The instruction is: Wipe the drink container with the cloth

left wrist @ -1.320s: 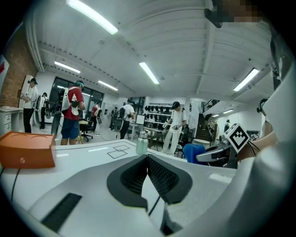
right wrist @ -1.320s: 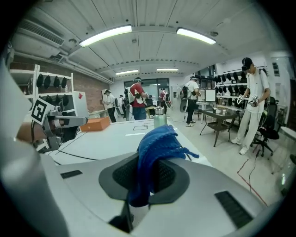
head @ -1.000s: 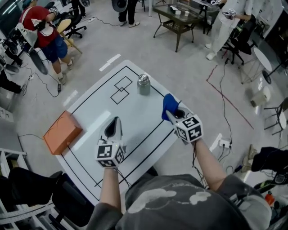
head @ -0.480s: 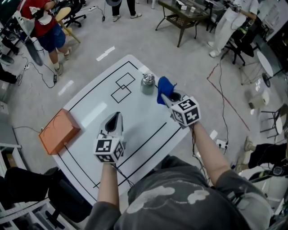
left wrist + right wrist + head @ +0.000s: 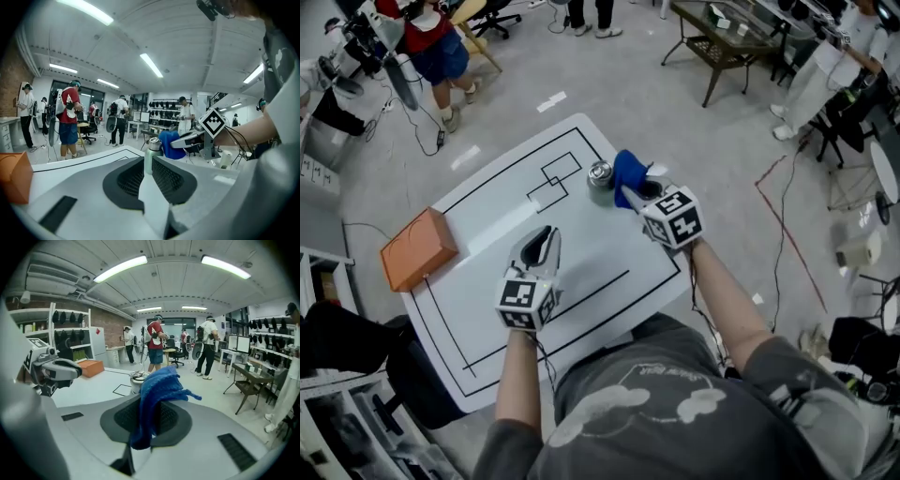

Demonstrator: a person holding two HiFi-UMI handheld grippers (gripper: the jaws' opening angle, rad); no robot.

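Observation:
The drink container (image 5: 599, 178), a small metal flask with a lid, stands upright at the far side of the white table (image 5: 487, 309). My right gripper (image 5: 630, 190) is shut on a blue cloth (image 5: 628, 173), which hangs right beside the container; I cannot tell whether they touch. The right gripper view shows the cloth (image 5: 159, 383) bunched between the jaws and the container (image 5: 135, 380) just behind it. My left gripper (image 5: 548, 234) hovers at mid table, short of the container (image 5: 151, 153). Its jaws have just been opening to a narrow slit with nothing between them.
An orange box (image 5: 417, 248) lies at the table's left edge. Black lines and two small squares (image 5: 553, 183) mark the tabletop. Several people stand around the room, with a dark table (image 5: 722, 37) and office chairs beyond.
My right gripper has carried the blue cloth leftward across the table to the container's side. The left gripper has moved a little forward toward the container.

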